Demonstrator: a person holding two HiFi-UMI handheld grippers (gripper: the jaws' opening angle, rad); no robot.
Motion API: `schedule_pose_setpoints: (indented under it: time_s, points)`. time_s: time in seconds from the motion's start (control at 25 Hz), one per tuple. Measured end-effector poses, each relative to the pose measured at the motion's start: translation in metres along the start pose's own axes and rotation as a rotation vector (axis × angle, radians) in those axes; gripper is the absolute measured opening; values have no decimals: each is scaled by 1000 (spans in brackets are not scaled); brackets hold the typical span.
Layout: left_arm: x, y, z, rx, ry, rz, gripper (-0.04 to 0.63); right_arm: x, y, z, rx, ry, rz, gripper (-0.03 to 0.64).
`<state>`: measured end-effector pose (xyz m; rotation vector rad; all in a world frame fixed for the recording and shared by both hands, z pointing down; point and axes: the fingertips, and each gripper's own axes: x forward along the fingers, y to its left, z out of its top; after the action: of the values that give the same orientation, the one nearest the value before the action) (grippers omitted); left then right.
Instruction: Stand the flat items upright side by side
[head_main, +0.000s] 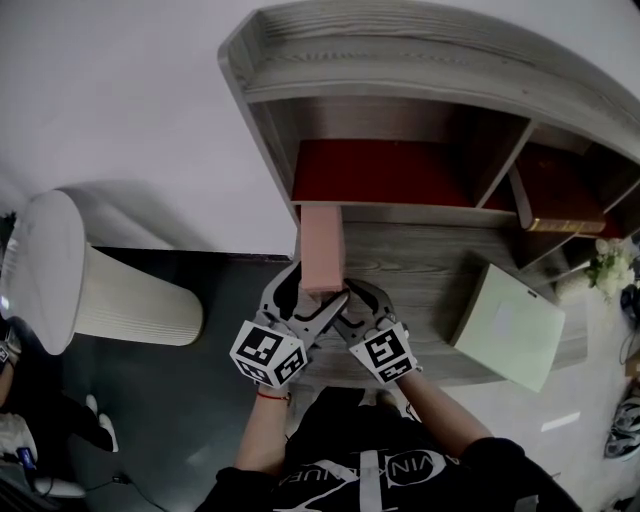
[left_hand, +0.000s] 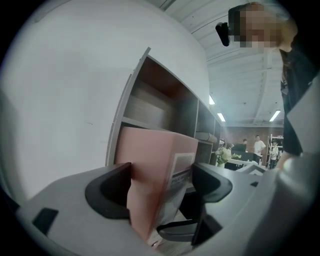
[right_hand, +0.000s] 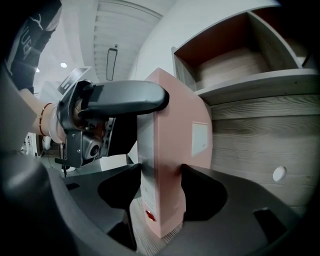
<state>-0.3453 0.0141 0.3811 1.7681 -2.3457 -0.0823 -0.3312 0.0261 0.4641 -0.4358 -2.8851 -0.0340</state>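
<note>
A tall pink box (head_main: 320, 250) stands upright on the grey wooden desk (head_main: 420, 262), just in front of the shelf's left compartment. Both grippers hold it low down. My left gripper (head_main: 305, 302) comes in from the left, its pads against the box's (left_hand: 150, 175) two sides in the left gripper view (left_hand: 162, 189). My right gripper (head_main: 360, 305) comes in from the right and is shut on the box's (right_hand: 175, 145) narrow spine (right_hand: 160, 192). A pale green flat folder (head_main: 505, 325) lies flat on the desk to the right.
The shelf unit (head_main: 400, 70) has a red-backed left compartment (head_main: 380, 170) and a right one holding a lying book (head_main: 560, 222). A white ribbed bin (head_main: 110, 290) stands on the floor at left. Flowers (head_main: 610, 265) sit at the far right. People stand far off (left_hand: 258, 147).
</note>
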Motion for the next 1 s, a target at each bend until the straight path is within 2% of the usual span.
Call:
schedule_pose_setpoints:
  time_s: [0.48,0.6,0.76,0.88,1.0]
  points:
    - [-5,17,4,-8,-13,-6,382,19,1,6,-14,-6,3,279]
    - [-8,18,6,14,-5,11,376,22,3,7,-13,-8,1,281]
    - [-15,17,17,101,-24,96,376,21,2,7,-7,-13,4,282]
    - [-31,16,46,143,-101,192,377,16,1,9,-1,-25,10,281]
    - [-43,5,76,187,-156,212,376,9,-4,15,-7,-47,3,281]
